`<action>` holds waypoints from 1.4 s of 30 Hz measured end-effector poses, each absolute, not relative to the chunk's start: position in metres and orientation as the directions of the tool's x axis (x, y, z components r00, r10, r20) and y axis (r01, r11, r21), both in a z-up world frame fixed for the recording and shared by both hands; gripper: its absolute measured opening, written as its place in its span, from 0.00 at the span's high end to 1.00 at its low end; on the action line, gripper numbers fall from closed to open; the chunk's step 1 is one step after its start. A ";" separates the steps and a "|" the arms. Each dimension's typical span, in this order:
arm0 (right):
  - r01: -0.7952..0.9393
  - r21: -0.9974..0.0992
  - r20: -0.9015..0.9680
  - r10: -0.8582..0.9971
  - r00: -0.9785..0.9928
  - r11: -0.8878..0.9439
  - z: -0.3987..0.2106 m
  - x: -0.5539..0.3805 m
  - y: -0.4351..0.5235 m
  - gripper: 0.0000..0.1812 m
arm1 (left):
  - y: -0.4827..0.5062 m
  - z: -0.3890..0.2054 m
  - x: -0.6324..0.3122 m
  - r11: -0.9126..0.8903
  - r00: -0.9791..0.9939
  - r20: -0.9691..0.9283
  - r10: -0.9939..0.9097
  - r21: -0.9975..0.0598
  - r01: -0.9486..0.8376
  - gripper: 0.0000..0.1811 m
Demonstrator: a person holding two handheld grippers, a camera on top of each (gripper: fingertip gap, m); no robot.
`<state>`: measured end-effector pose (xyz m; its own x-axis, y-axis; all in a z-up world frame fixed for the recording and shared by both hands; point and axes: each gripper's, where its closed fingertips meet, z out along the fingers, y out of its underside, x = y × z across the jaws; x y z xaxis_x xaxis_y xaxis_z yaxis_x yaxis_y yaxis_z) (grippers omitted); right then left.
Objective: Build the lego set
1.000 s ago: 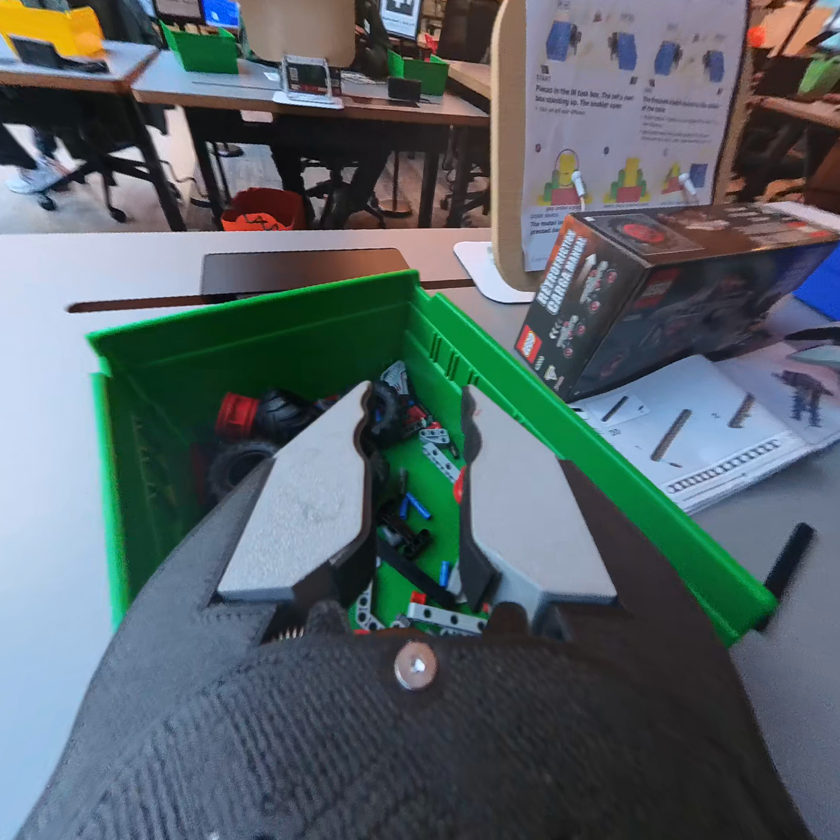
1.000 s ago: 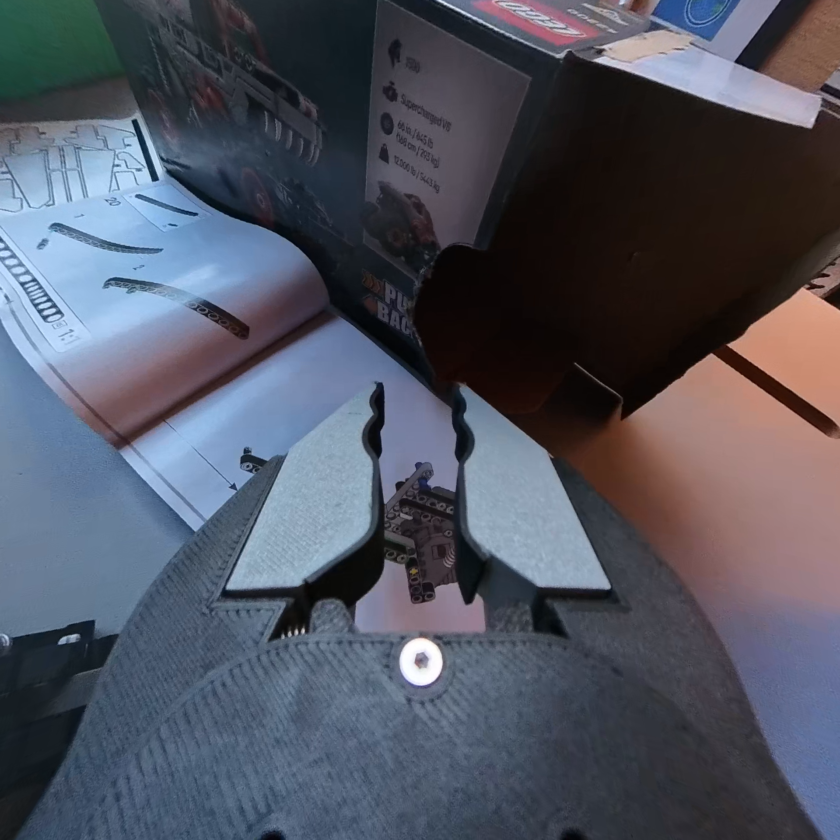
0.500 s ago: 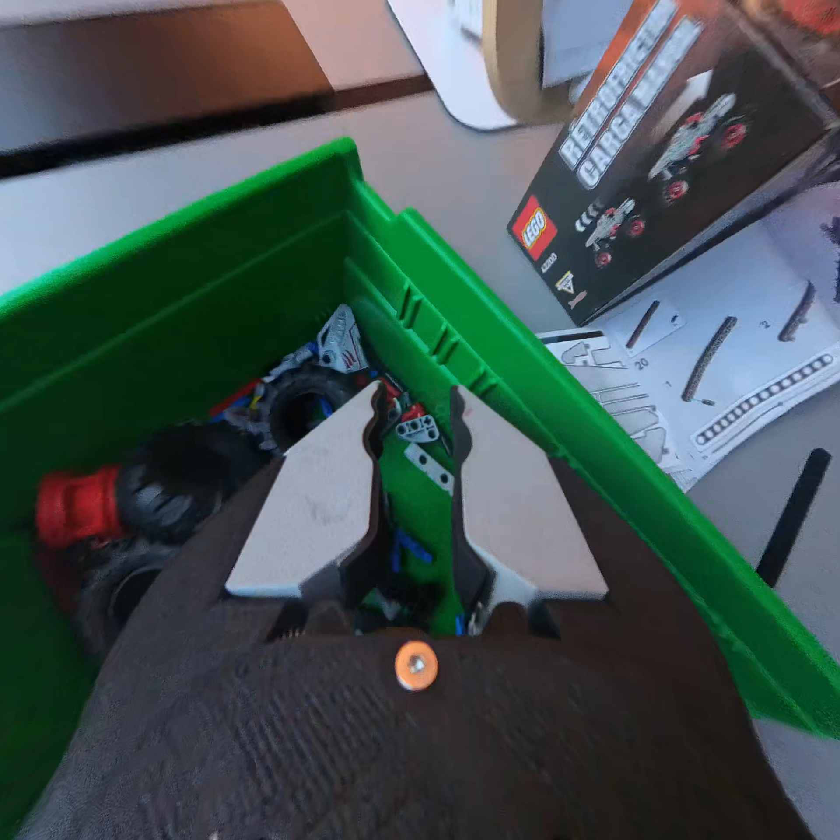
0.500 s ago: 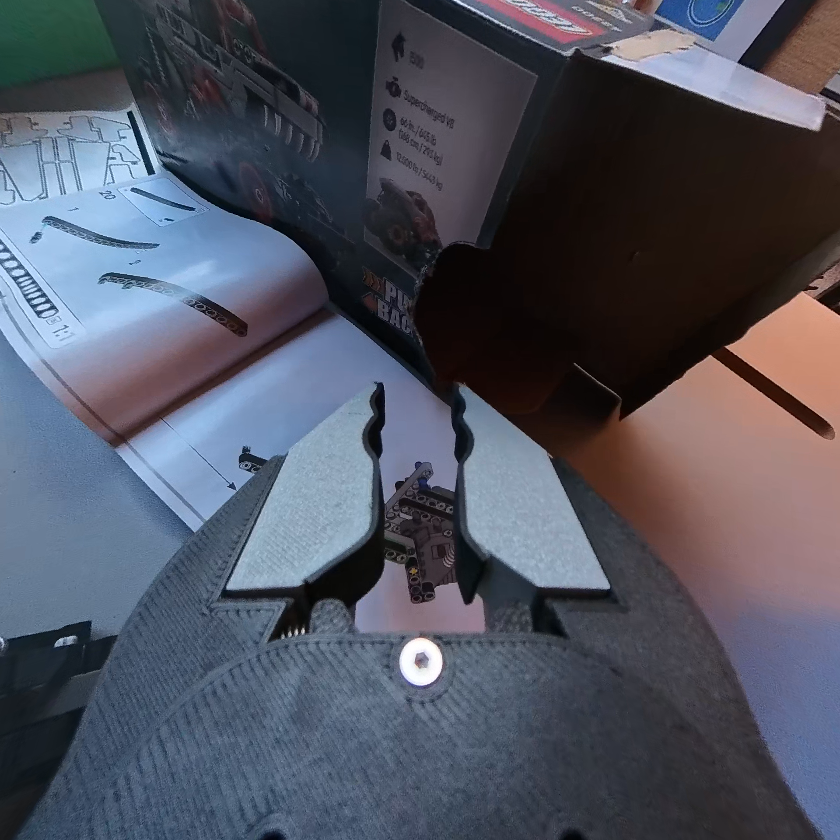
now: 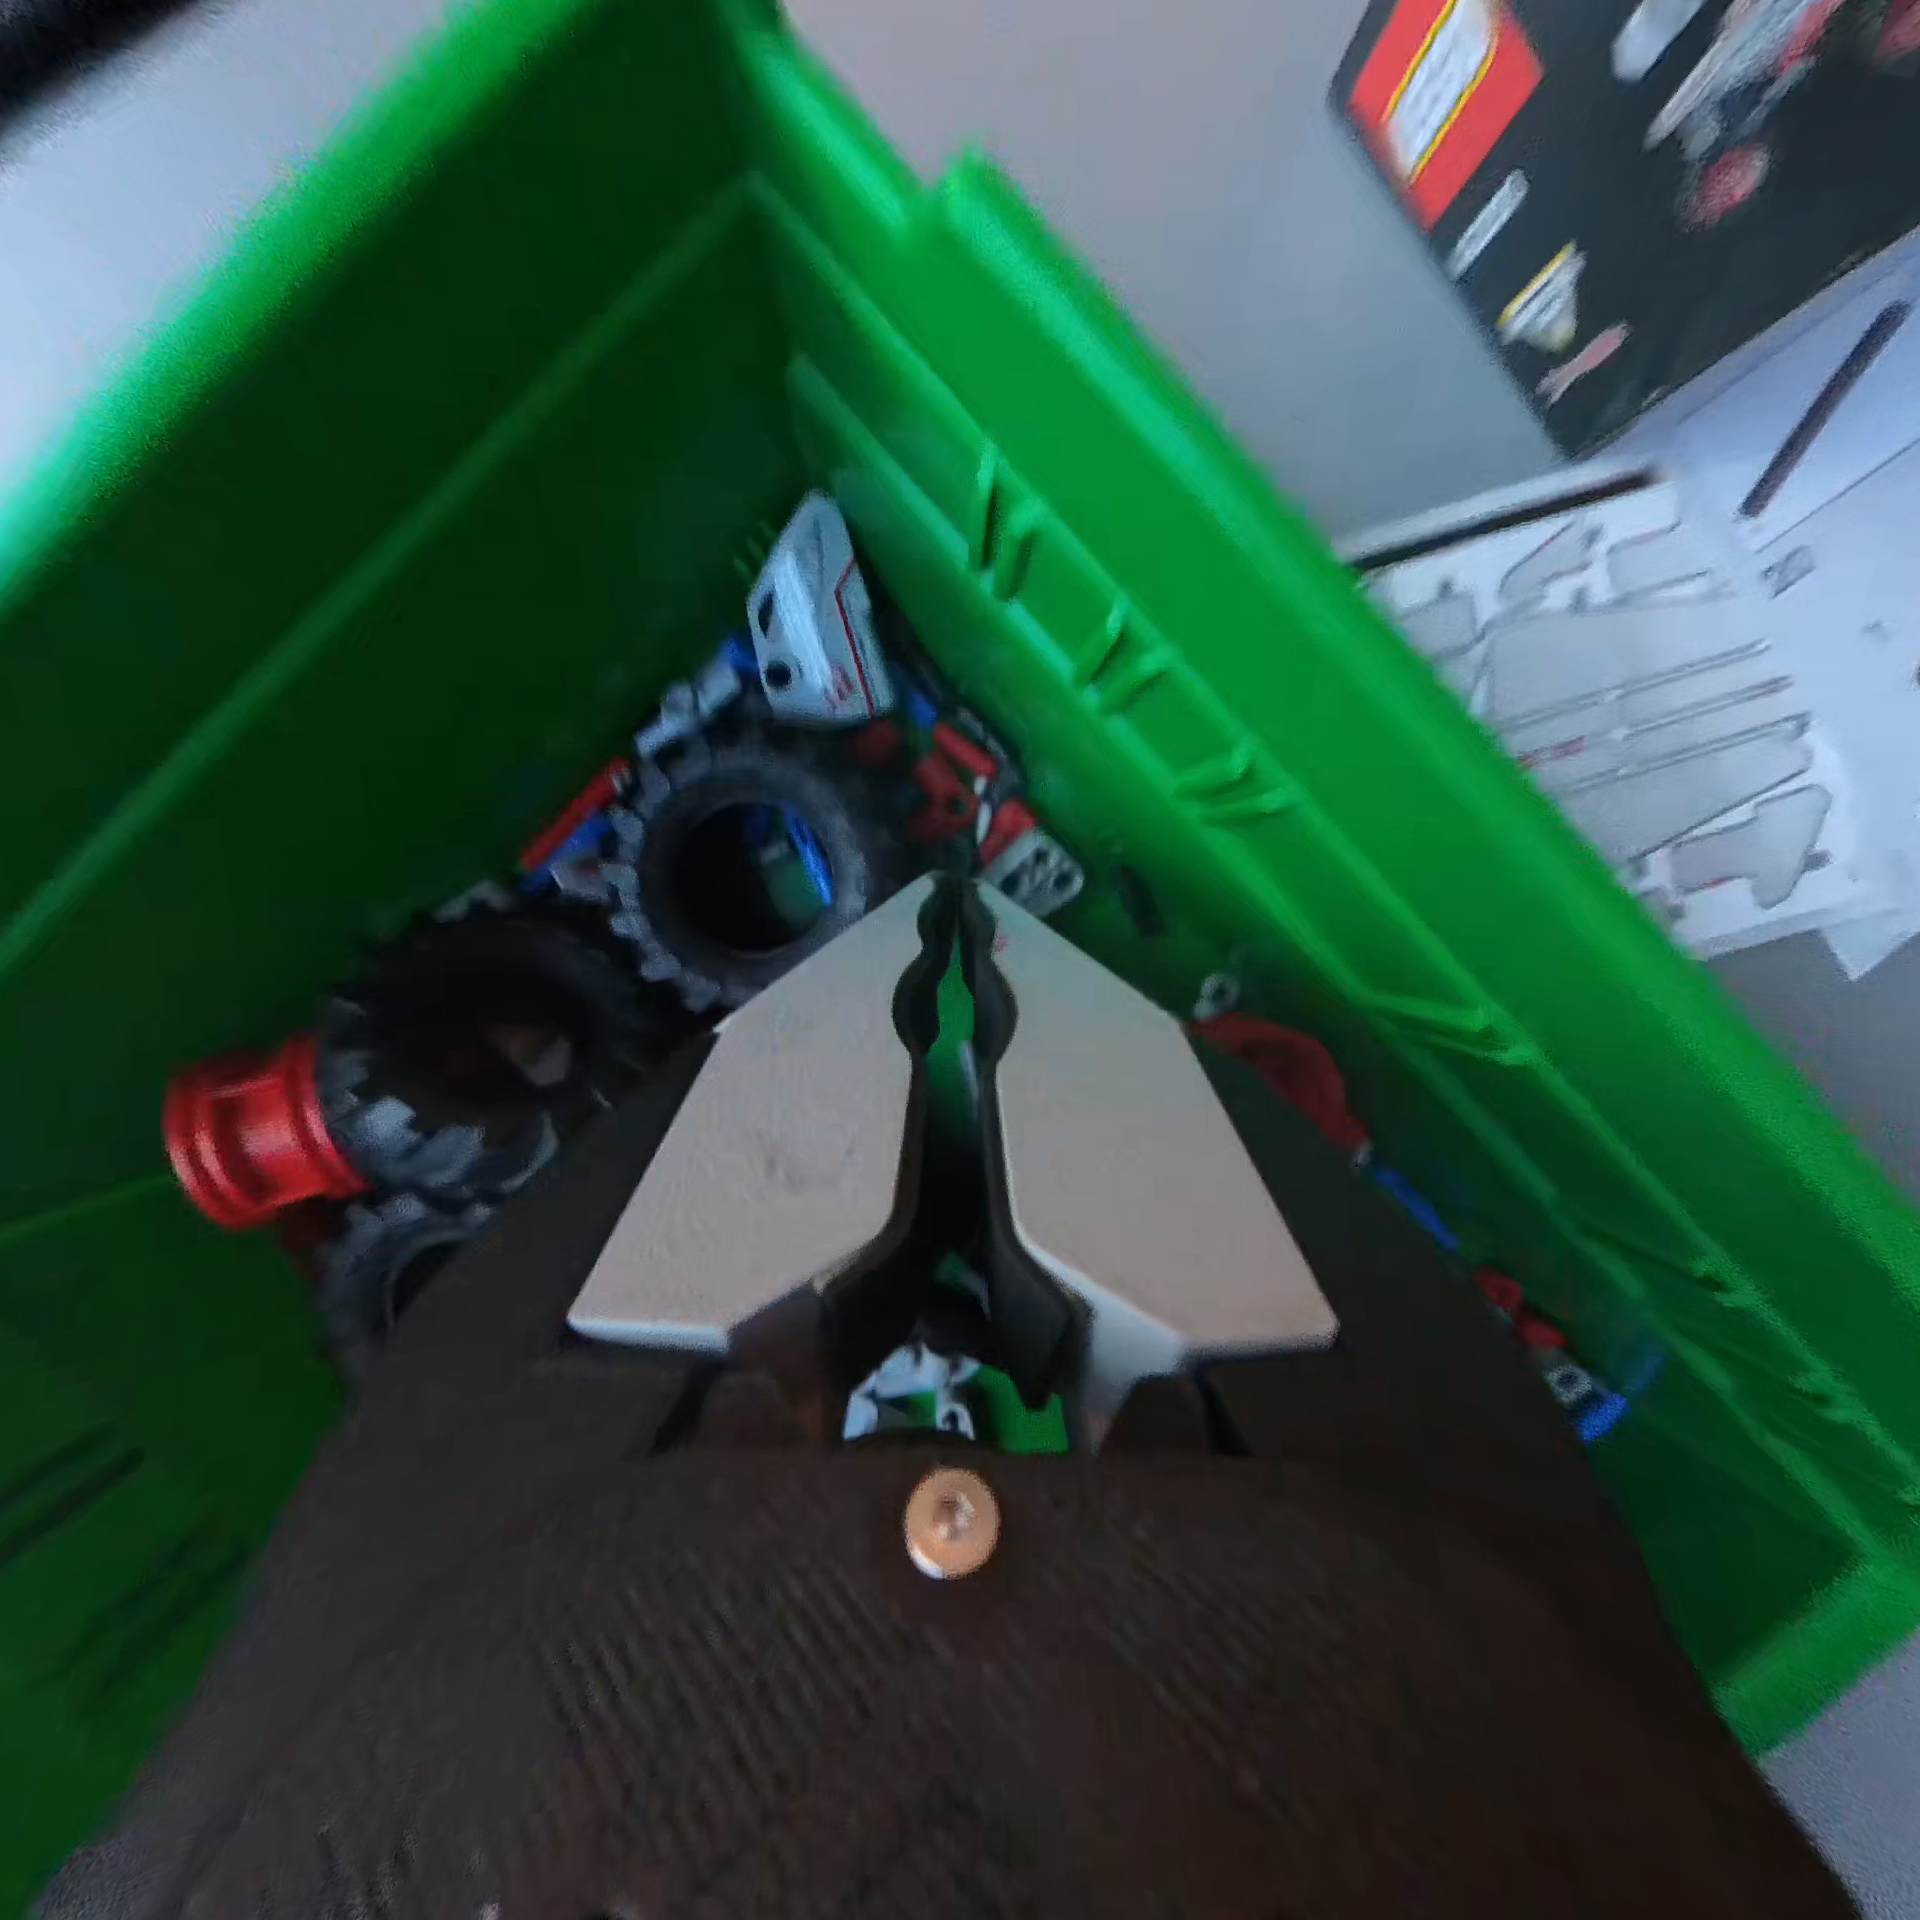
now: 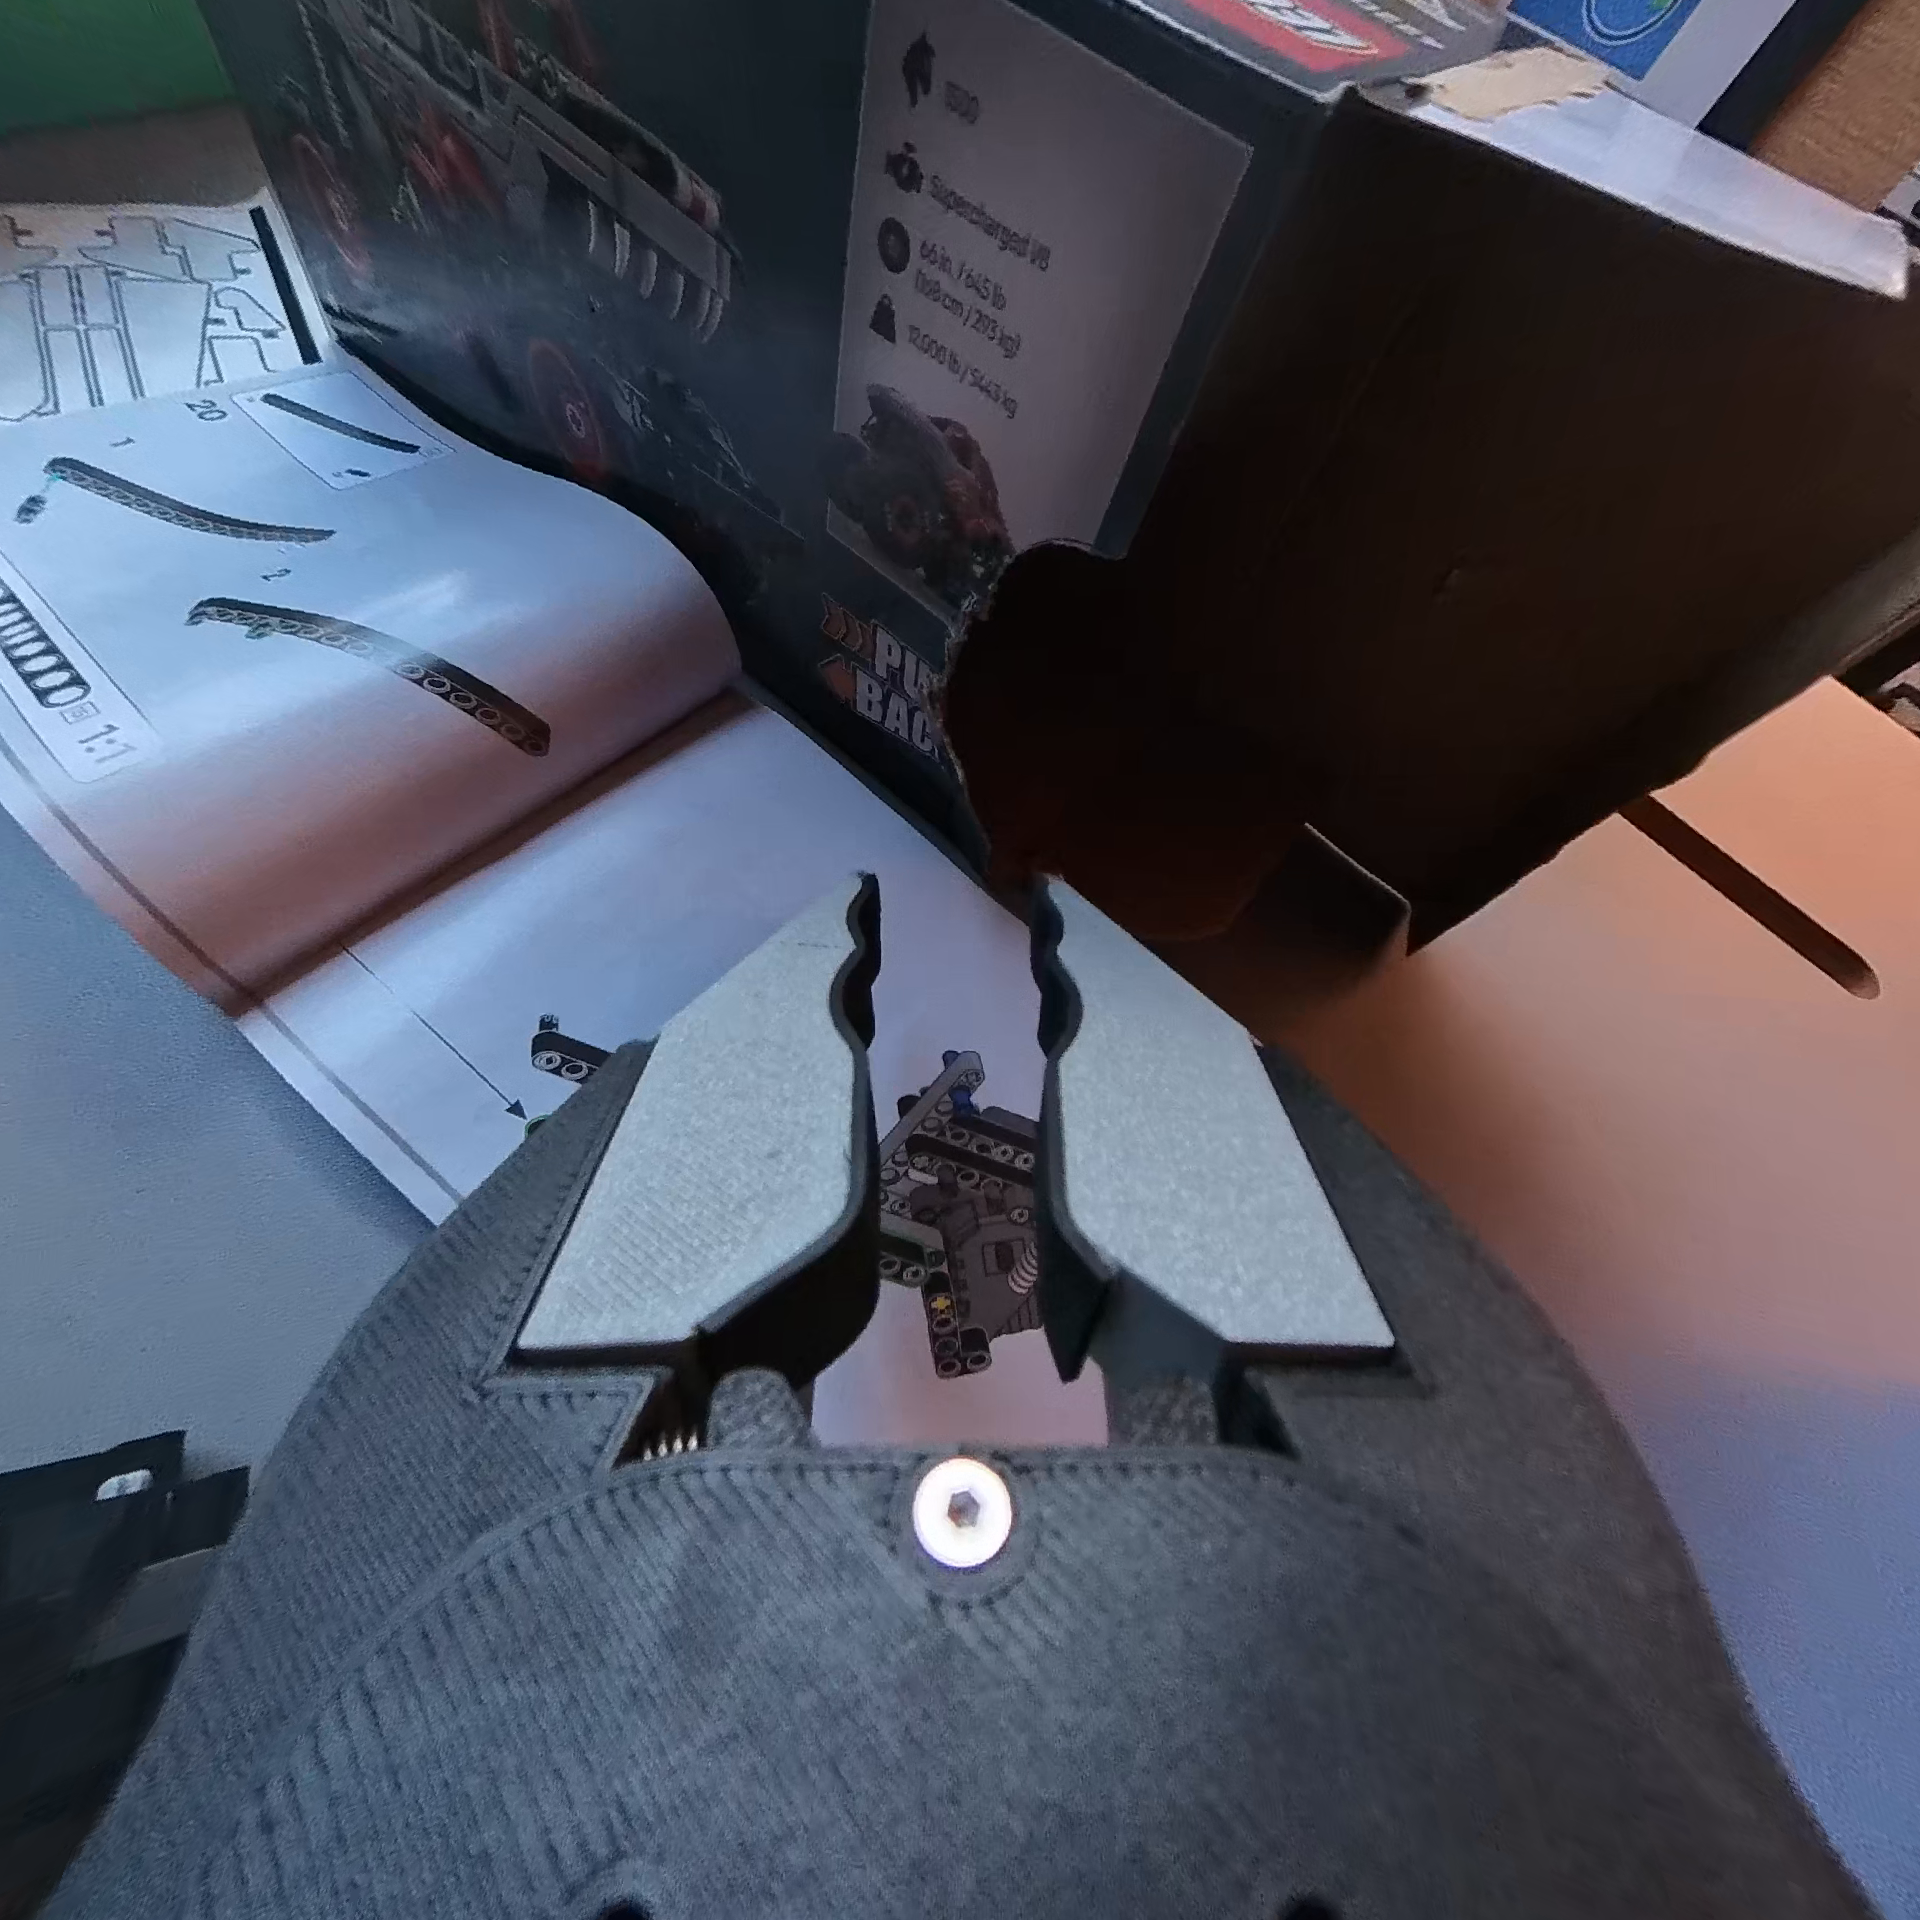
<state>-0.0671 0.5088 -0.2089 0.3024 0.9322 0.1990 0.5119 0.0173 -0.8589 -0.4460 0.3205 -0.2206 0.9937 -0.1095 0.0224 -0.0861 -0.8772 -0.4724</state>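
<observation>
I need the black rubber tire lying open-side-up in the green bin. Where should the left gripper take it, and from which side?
Grip the near wall of the black knobby rubber tire, one finger in its open centre hole and one outside the tread, coming down from above. The hole faces up and the green plastic bin wall and loose parts crowd its far side. The left gripper looks shut and would probably need opening first.

Left gripper (image 5: pixel 954 896) sits inside green bin (image 5: pixel 1195 582), tips meeting w/ no visible gap at front end; whether a part is pinched between them can't be told (motion blur). Bin contents: black tyre (image 5: pixel 743 868) just far-left of tips, hollow side up; second black wheel w/ red hub (image 5: pixel 255 1135) at left; white/grey panel piece (image 5: pixel 821 623) in far corner; small red and blue parts (image 5: pixel 1273 1065) along right wall. Outside bin, right: open instruction booklet (image 5: pixel 1631 717) on grey table (image 5: pixel 1195 260); black set box (image 5: pixel 1621 197) far right.
</observation>
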 end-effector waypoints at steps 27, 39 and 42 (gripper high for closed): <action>0.532 -0.847 0.223 0.919 0.324 0.018 -0.211 -0.064 0.513 0.86 | 0.314 -0.224 -0.435 -0.866 0.970 0.028 -0.242 -0.456 -0.203 1.00; 0.527 -0.849 0.220 0.923 0.316 0.021 -0.211 -0.065 0.512 0.86 | 0.309 -0.241 -0.412 -0.832 0.915 0.011 -0.403 -0.421 -0.361 0.93; 0.526 -0.850 0.217 0.924 0.316 0.020 -0.211 -0.065 0.512 0.86 | 0.307 -0.242 -0.416 -0.829 0.912 -0.002 -0.409 -0.417 -0.373 0.92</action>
